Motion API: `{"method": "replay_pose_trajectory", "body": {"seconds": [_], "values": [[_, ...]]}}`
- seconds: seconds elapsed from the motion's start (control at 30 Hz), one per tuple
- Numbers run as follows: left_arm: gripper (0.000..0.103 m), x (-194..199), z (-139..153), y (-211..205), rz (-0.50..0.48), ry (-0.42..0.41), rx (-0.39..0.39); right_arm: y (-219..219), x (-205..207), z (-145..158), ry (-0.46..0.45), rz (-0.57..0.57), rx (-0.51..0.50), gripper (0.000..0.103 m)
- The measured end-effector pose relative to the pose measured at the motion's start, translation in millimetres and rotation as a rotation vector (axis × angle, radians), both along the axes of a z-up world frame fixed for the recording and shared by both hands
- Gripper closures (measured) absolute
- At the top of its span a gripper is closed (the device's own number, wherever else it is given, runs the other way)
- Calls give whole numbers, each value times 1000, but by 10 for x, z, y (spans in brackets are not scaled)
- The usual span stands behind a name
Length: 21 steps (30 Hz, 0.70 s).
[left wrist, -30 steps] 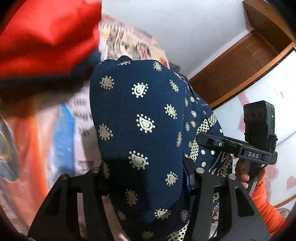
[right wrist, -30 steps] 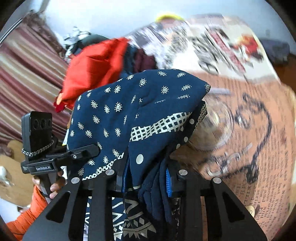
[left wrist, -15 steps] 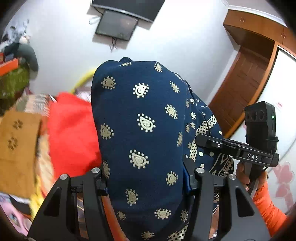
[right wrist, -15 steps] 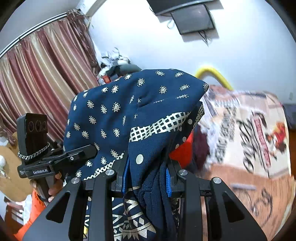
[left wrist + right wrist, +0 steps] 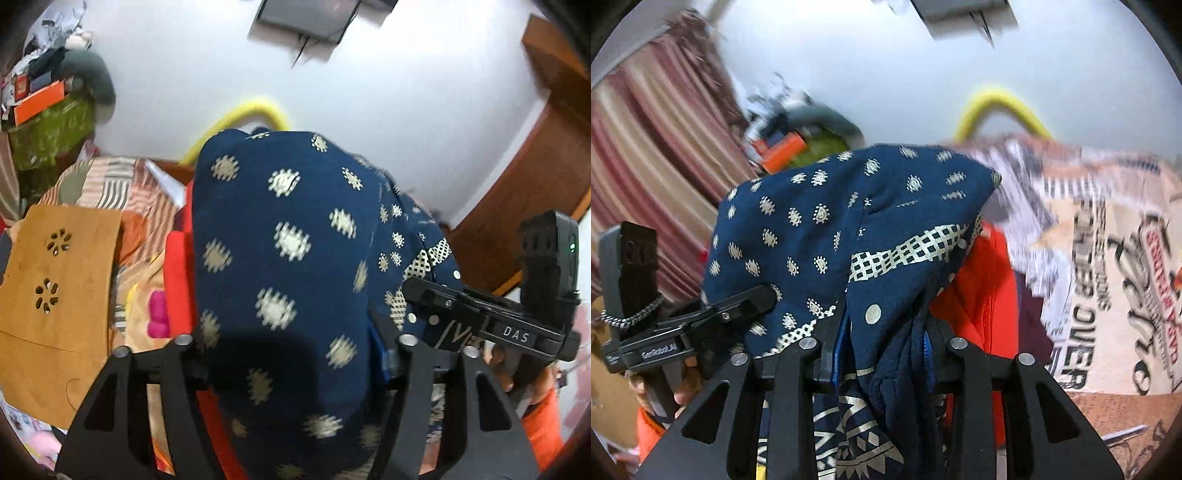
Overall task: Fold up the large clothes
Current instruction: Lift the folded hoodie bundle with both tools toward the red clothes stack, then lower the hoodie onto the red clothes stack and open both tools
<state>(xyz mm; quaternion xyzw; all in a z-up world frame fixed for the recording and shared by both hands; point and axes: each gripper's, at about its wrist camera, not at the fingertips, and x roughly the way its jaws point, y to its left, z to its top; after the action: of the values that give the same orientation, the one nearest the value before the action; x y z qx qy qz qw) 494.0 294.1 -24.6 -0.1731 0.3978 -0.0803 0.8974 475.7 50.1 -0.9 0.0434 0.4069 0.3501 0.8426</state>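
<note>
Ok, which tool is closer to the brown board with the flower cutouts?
Left. The left tool has the board just off its left side; the right tool sits beyond the left one, farther away.

you're in a home bedroom: a bed point(image 5: 1108, 258) under a printed spread, striped curtains point(image 5: 657, 147), a wall tv point(image 5: 306, 16), a wooden door point(image 5: 517, 166).

The left black 2-finger gripper point(image 5: 291, 354) is raised, its jaws clamped on a thick bundle of navy-blue printed cloth point(image 5: 288, 258). The right black 2-finger gripper point(image 5: 882, 347) is closed on the same cloth beside it. Each gripper shows in the other's view, gripped by a bare hand point(image 5: 683, 384) with an orange sleeve point(image 5: 543, 428).
</note>
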Motion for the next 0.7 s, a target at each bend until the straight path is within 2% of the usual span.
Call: {"method": "replay_pose_trajectory", "body": {"seconds": [0.1, 0.17, 0.27, 0.53, 0.7], "values": [[31, 18, -134, 33, 4, 3, 7, -24, 162, -268, 73, -15, 31, 63], [29, -32, -122, 50, -9, -7, -1, -67, 168, -275, 84, -10, 45, 53], [23, -94, -91, 56, 4, -7, 9, -138, 93, -174, 78, 5, 18, 52], [22, -448, 248, -277, 84, -26, 209, -250, -413, 151, -112, -41, -173, 52], [22, -936, 629, -397, 135, -97, 229, -385, -849, 413, -210, -31, -159, 52]]}}
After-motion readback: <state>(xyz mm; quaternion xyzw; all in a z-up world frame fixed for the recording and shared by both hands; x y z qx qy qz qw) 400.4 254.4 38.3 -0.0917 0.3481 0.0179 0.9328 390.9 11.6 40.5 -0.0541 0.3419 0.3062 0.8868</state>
